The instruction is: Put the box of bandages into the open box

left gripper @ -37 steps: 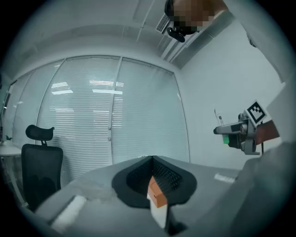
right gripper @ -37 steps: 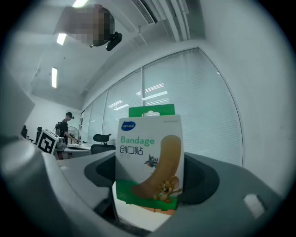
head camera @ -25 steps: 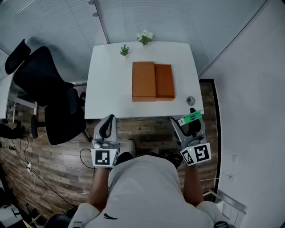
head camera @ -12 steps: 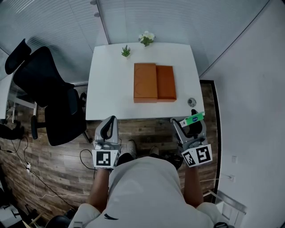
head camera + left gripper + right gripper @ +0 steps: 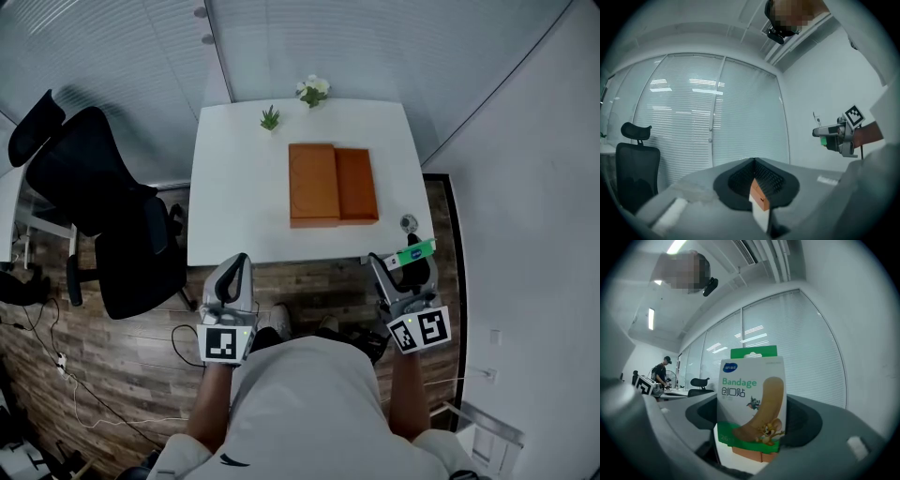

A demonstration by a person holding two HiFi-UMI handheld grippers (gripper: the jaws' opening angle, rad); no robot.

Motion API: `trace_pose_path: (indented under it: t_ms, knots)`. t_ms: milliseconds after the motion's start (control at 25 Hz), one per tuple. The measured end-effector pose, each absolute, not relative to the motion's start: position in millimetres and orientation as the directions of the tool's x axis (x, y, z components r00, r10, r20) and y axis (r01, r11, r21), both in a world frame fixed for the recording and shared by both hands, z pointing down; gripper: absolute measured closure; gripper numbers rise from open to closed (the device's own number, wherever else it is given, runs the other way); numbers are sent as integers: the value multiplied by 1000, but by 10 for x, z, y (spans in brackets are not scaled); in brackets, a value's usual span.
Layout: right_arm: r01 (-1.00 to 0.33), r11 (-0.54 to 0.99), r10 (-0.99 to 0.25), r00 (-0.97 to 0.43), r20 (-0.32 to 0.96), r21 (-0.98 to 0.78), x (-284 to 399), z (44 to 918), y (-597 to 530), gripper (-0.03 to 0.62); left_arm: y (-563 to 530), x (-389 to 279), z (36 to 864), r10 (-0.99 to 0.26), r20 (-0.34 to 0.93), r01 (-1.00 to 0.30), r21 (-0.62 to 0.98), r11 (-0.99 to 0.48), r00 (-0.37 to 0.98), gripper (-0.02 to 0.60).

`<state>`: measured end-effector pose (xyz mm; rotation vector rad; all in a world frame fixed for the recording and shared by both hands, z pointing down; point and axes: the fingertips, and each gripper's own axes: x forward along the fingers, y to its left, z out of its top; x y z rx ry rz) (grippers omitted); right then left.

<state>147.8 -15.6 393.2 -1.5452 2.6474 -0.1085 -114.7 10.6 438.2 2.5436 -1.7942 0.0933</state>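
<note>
Dark textured fingers (image 5: 808, 425) of the right gripper (image 5: 405, 265) clenched on a flat, glossy green-and-white cardboard bandage box (image 5: 752, 399), by the near right corner of the smooth white surface (image 5: 244, 187), left gripper (image 5: 232, 270) fingers (image 5: 736, 185) pressed together, matte orange rectangular open box (image 5: 333, 184) mid-surface.

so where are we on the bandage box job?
Done: bandage box is clamped in the right gripper. In hand: it's held off the table's near edge, over the floor. Left: carry it to the orange box and drop it in. Left gripper is shut, empty.
</note>
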Motion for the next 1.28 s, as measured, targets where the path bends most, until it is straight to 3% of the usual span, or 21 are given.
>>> trace_pose_path:
  t_ms: [520, 1280]
  knots:
    - [-895, 445, -895, -444, -43, -37, 1292, 3746, -722, 220, -161, -1442, 4324, -915, 72, -917, 2, -398, 397, 577]
    - [-831, 551, -833, -553, 10, -73, 1275, 4091, -1817, 220, -919, -1145, 4321, -943, 74, -945, -19, -327, 325, 575]
